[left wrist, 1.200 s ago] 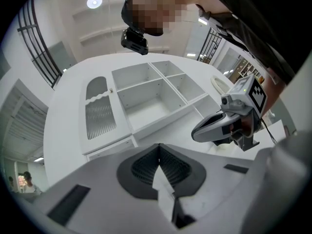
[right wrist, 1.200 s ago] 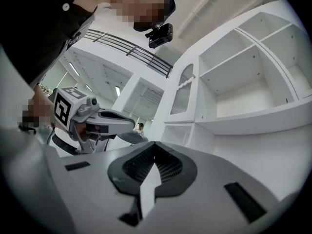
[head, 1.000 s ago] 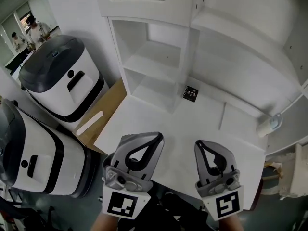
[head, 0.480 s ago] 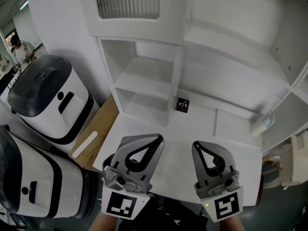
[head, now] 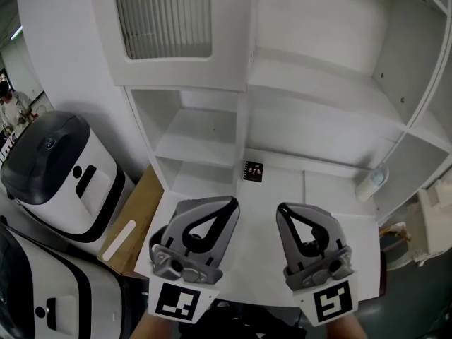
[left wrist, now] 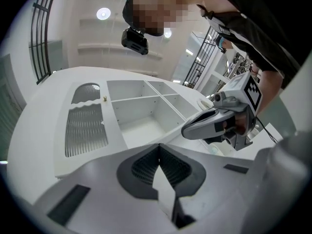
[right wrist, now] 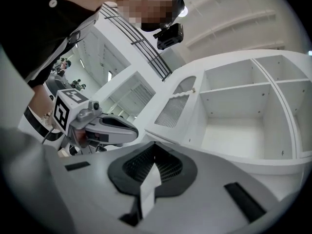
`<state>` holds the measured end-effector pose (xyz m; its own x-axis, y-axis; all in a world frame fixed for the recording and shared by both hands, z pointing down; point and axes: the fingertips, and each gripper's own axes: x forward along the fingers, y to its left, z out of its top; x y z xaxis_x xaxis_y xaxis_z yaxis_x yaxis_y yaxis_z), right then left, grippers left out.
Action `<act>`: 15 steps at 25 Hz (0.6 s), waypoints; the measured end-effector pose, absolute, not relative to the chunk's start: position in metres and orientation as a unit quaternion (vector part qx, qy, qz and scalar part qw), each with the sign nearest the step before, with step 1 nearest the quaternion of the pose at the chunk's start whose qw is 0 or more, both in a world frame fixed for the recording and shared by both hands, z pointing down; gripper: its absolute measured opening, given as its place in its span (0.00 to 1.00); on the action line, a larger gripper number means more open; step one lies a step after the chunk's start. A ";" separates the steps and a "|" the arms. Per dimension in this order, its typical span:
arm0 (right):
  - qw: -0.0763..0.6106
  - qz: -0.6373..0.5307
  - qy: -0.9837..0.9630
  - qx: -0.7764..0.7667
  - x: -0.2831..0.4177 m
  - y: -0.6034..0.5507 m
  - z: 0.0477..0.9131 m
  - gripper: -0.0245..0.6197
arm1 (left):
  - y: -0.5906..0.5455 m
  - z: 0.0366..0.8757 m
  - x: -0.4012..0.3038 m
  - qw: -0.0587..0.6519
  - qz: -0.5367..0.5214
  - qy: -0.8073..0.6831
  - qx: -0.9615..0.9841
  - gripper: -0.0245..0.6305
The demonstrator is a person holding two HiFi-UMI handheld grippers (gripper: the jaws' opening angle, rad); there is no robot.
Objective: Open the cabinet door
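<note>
The white cabinet's door point(head: 164, 28), with a ribbed glass panel, stands shut at the upper left above open shelves point(head: 205, 140). In the left gripper view the same door point(left wrist: 87, 129) shows a small knob point(left wrist: 104, 98) by its edge; the right gripper view shows the door point(right wrist: 173, 110) and knob point(right wrist: 193, 89) too. My left gripper point(head: 230, 205) and right gripper point(head: 282, 210) hover side by side over the white counter point(head: 254, 246), well short of the door. Both are shut with nothing between their jaws. Each gripper view also catches the other gripper: right point(left wrist: 214, 123), left point(right wrist: 105, 128).
Two white and dark grey machines point(head: 60, 168) stand on the floor at the left beside a brown board point(head: 138, 210). A small black marker tag point(head: 253, 171) lies at the counter's back. A white cup-like object point(head: 371, 182) sits at the right on the counter.
Both grippers have risen and tipped upward. The head view has swung up, bringing the ribbed door fully into sight and pushing the machines down and left.
</note>
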<state>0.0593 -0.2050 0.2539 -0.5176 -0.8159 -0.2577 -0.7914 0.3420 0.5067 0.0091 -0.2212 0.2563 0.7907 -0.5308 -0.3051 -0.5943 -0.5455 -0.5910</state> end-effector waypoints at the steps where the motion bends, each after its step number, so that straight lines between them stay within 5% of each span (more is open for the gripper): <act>1: 0.022 -0.300 -0.817 0.491 0.059 -0.206 0.251 0.04 | -0.223 0.253 0.010 0.356 0.048 0.318 -0.877 0.04; 15: -0.009 -0.310 -0.810 0.498 0.056 -0.224 0.219 0.04 | -0.243 0.213 0.007 0.380 0.073 0.316 -0.866 0.04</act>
